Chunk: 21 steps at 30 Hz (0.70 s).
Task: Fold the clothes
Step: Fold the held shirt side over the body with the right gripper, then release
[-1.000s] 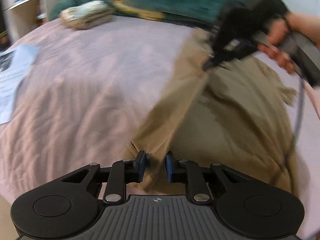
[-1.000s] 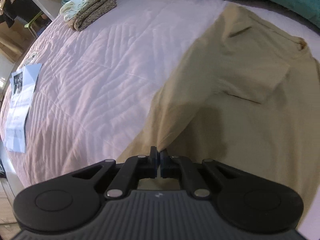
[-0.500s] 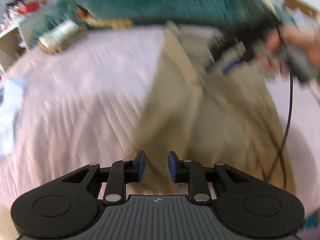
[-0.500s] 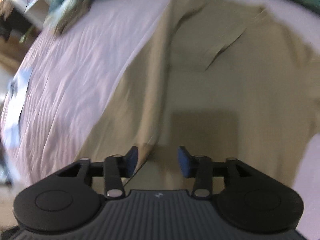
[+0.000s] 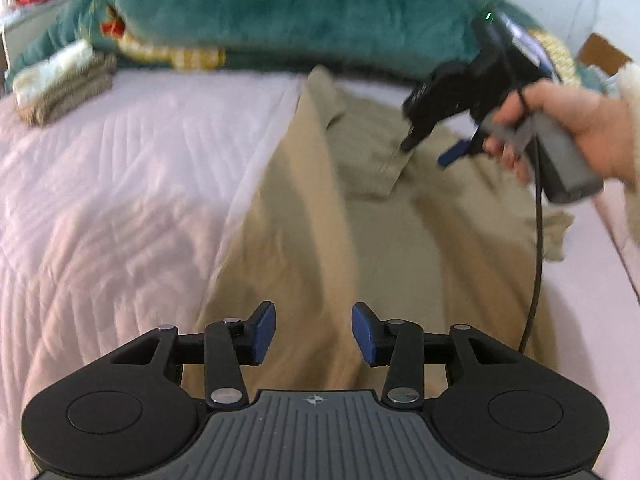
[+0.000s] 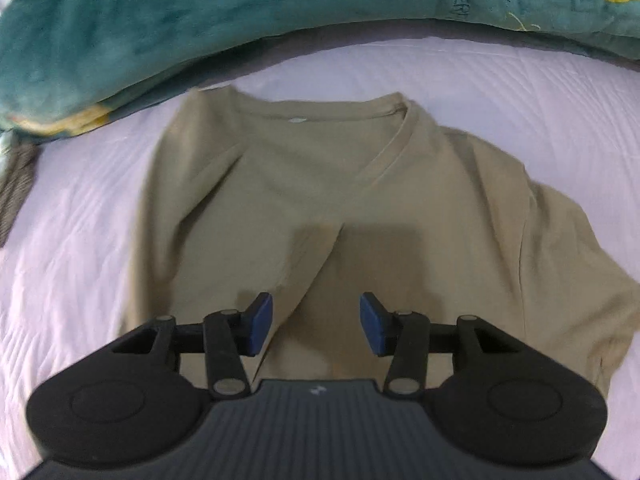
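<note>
Left wrist view: left gripper (image 5: 313,333) over the lower part of a tan T-shirt (image 5: 360,240) spread on a pale pink quilted bed (image 5: 120,184); jaws apart and opening, nothing between the blue pads. Right gripper (image 5: 424,150) held in a hand (image 5: 576,132), above the folded-in sleeve. Teal blanket (image 5: 280,8) and folded knitwear (image 5: 64,84) beyond. Right wrist view: right gripper (image 6: 316,322) above the shirt's (image 6: 320,184) chest, jaws apart, empty; neckline toward the blanket (image 6: 140,32).

right gripper (image 6: 316,328) let go of tan shirt (image 6: 360,200), left gripper (image 5: 313,334) opening, empty, both shifted
</note>
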Tool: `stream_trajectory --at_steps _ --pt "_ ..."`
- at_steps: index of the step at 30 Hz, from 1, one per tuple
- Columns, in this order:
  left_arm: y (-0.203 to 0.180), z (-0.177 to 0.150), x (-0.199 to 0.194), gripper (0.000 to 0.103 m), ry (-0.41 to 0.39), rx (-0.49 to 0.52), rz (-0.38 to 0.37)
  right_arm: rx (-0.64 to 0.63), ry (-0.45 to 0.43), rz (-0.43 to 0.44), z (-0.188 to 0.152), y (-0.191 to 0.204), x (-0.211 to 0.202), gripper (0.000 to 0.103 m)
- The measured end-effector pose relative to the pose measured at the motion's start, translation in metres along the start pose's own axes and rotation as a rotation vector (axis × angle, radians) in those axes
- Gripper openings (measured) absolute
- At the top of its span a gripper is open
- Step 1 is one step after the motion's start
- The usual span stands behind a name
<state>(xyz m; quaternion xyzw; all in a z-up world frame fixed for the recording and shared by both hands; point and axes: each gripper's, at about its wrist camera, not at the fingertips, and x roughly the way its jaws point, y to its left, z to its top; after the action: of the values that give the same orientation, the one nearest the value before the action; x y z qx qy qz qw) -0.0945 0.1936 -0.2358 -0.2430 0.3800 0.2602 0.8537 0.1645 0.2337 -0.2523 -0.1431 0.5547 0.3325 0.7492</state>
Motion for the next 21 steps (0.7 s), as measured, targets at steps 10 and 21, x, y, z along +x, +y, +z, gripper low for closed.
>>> stream_trajectory --at_steps 10,21 --pt "0.019 -0.024 -0.001 0.044 0.075 -0.009 0.06 -0.139 -0.064 0.018 0.001 0.02 0.024 0.006" --pt "0.026 -0.021 -0.004 0.047 0.101 0.006 0.051 -0.216 -0.147 -0.042 0.02 -0.011 0.003 0.008"
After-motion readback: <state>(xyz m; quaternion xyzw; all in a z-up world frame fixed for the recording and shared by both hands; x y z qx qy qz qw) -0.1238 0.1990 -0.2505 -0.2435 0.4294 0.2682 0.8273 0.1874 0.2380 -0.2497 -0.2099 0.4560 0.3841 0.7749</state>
